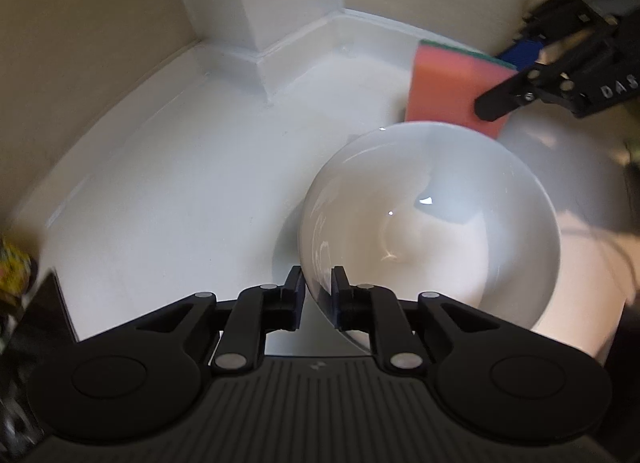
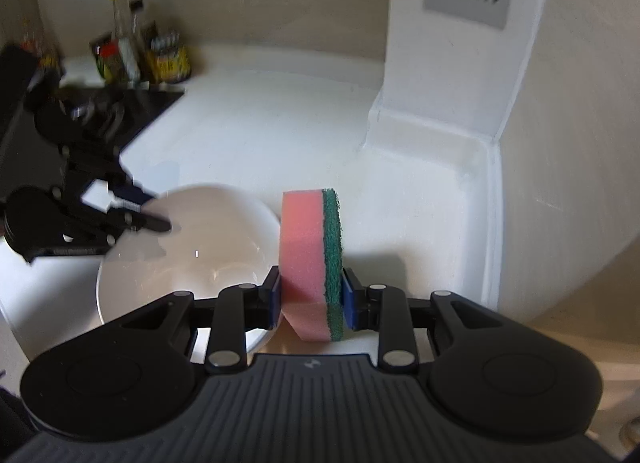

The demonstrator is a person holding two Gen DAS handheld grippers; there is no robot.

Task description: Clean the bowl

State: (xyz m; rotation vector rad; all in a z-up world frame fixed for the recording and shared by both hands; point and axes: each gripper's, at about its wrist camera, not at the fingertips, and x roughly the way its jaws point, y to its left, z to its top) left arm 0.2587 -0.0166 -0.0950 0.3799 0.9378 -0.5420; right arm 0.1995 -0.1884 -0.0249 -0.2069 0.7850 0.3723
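Right tool [image 2: 312, 299] clamps sponge [image 2: 310, 255]; bowl [image 1: 432, 223] rim between left tool [image 1: 318, 299] pads, gap visible.

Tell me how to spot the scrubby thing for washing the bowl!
Find the white counter in the corner. By the far rim of the white bowl, the sponge stands on edge in the right gripper jaws. It is the only pink thing, with a green scratchy side.

Both grippers [image 1: 316, 299] [image 2: 312, 303] black, silver-riveted; ribbed grey bodies; blue pads.
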